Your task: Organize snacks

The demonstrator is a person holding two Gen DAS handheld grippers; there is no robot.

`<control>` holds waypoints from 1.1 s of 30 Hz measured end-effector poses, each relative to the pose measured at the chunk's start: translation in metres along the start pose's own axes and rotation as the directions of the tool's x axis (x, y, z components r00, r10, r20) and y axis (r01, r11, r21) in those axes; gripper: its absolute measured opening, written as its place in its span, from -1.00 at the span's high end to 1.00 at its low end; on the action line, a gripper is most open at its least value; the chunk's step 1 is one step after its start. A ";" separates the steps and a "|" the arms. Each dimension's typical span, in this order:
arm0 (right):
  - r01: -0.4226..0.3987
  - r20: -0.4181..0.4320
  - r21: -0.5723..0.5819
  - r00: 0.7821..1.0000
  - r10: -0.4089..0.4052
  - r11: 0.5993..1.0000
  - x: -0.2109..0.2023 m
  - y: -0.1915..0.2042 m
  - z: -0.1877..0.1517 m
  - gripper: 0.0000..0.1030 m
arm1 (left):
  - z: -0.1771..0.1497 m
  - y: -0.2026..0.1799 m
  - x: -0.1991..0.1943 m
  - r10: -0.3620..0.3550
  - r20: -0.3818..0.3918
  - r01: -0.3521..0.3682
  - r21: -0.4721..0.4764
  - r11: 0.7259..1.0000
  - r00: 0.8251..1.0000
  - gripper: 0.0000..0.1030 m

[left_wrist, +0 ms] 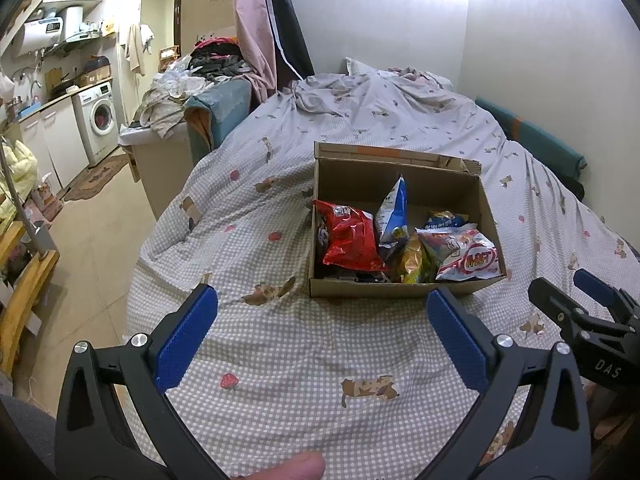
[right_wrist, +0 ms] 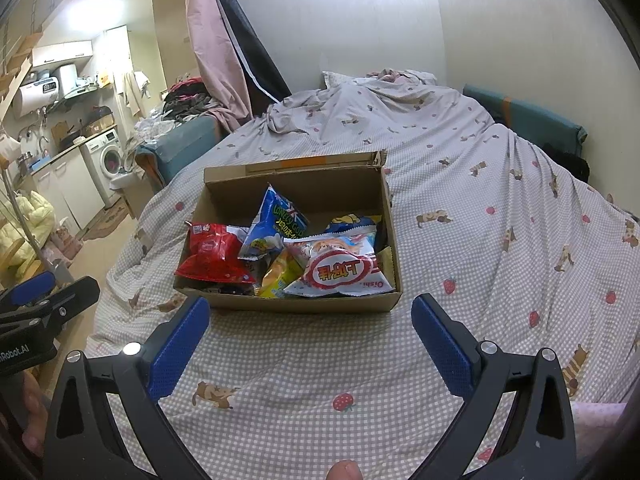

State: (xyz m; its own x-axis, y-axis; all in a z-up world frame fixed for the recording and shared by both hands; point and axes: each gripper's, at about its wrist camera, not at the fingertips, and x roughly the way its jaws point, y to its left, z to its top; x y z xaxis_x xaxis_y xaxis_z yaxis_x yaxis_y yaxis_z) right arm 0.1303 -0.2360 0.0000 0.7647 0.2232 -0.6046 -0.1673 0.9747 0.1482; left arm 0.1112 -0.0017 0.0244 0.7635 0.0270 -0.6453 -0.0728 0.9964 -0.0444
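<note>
A cardboard box (right_wrist: 304, 302) of snack bags (right_wrist: 340, 272) sits on the checked bed (right_wrist: 460, 184); the kitchen's washing machine (left_wrist: 100, 120) stands well left of it. Left gripper (left_wrist: 320, 340) and right gripper (right_wrist: 310, 340) fingers spread, empty.

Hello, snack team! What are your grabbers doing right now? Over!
Left gripper open, empty. Right gripper open, empty. Both short of the cardboard box on the bed; snack bags inside. Nothing in the way.

Black plastic two-finger left gripper (left_wrist: 320, 336) and right gripper (right_wrist: 310, 344): blue textured pads (left_wrist: 186, 338), silver screws, bare fingertip skin.
</note>
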 end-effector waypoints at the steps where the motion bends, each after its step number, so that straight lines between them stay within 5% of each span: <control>1: 0.002 0.001 -0.001 1.000 -0.002 1.000 0.000 0.000 0.000 -1.00 | 0.000 0.001 -0.001 -0.001 0.003 0.001 -0.001 1.000 1.000 -1.00; 33: 0.004 0.016 0.001 1.000 -0.004 1.000 -0.006 -0.002 0.005 -1.00 | 0.001 0.003 0.001 -0.007 0.000 0.007 -0.002 1.000 1.000 -1.00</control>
State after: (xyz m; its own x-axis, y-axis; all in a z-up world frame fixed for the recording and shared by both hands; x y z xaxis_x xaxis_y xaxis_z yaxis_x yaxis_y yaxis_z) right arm 0.1296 -0.2391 0.0073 0.7753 0.2189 -0.5925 -0.1634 0.9756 0.1468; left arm 0.1127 0.0013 0.0242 0.7638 0.0197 -0.6451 -0.0686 0.9963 -0.0509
